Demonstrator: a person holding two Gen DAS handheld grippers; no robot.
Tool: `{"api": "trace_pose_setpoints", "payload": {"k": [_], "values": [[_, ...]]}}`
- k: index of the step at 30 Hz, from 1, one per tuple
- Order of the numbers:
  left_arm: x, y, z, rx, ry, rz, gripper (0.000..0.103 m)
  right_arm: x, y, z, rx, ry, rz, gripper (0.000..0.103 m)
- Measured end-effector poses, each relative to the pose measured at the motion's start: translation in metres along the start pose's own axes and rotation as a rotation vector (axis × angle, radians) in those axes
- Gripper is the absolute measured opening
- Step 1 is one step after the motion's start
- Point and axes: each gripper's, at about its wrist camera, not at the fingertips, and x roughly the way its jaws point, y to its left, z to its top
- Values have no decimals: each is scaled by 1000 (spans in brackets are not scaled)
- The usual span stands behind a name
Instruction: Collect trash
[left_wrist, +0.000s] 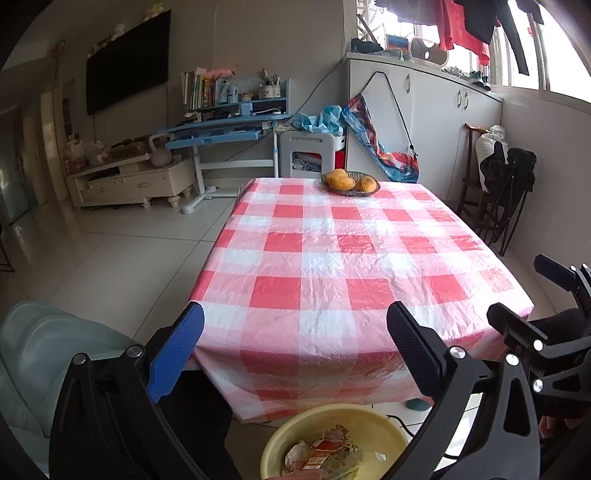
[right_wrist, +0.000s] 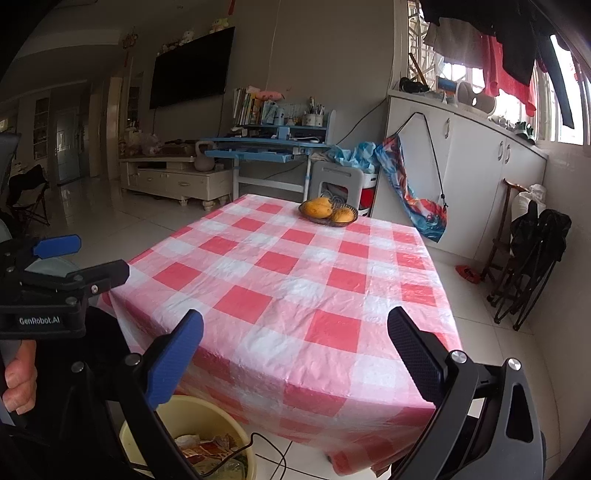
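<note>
Checkered table (left_wrist: 354, 258) ahead; left gripper (left_wrist: 295, 354), right gripper (right_wrist: 295, 358) level, spread wide, empty, above trash basin (left_wrist: 373, 421).

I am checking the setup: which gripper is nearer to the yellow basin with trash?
Left. The left gripper hangs directly over the yellow basin, which sits between its fingers; the right gripper is off to the basin's right side.

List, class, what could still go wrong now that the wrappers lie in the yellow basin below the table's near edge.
A black cable runs by the yellow basin; a snag might tip the wrappers out. The tablecloth overhangs near the open left gripper and right gripper; catching it could drag the fruit basket.
</note>
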Motion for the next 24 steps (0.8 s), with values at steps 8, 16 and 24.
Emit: {"api": "trace_pose_setpoints", "payload": {"k": [8,16,24], "values": [[-7,-9,7,-6,-23,1,96,-11,-10,-1,-9,-32,-20,95],[-18,-25,14,15,-55,2,96,-19,-22,-3,3,-55,-31,95],[-23,-39,14,49,-71,-5,96,-21,-25,-7,3,-57,-34,95]]}}
